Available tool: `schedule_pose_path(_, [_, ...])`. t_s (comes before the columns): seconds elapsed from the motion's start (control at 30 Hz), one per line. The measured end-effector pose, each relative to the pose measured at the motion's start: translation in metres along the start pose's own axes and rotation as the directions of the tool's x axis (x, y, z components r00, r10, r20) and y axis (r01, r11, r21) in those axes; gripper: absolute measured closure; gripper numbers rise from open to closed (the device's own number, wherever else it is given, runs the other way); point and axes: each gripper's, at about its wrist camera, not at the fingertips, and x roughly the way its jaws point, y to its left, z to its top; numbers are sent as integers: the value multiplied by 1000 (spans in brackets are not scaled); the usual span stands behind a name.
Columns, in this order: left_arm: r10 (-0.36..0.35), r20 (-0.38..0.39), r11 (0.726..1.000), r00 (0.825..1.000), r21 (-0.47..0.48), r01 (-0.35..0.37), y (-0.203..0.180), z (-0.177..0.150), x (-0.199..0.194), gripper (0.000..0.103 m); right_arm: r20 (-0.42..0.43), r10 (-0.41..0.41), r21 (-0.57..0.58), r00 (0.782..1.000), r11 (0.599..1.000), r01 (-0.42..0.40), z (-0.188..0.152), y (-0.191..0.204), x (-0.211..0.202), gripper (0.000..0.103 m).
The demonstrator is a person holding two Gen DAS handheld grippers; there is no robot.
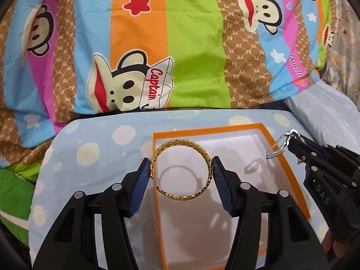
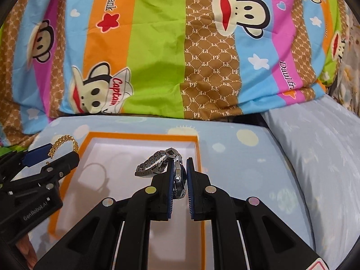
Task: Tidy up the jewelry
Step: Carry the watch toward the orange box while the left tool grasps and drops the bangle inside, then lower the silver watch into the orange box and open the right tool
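Bright monkey-print bedding backs a spotted blue cushion carrying an open orange box, its white floor bare. Left gripper clamps a gold bracelet over the box's left edge; right gripper pinches a steel watch above its right edge. Nothing is stowed yet; both pieces remain to set down.

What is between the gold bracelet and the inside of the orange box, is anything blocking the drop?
Nothing visible blocks it. The gold bracelet hangs in the left gripper over the white floor of the orange box, which looks bare underneath. The right gripper, holding a watch, is off to the box's right side.
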Motion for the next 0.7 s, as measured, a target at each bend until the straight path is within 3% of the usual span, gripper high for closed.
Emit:
schedule_pose_path(0.2, [24,-62,1000,998,-17,-25,2,6,42,49,-69,-35,-24,997,999,33,7,-1,48,93])
schedule_pose_path(0.43, [6,-104,1000,995,-26,-9,3,4,55,48,-96,-36,-67,995,997,30,1,7,56,91])
schedule_pose_path(0.7, [20,-98,1000,995,13,-19,-2,-4,54,48,-119,77,-17,990,997,-79,-8,5,41,90])
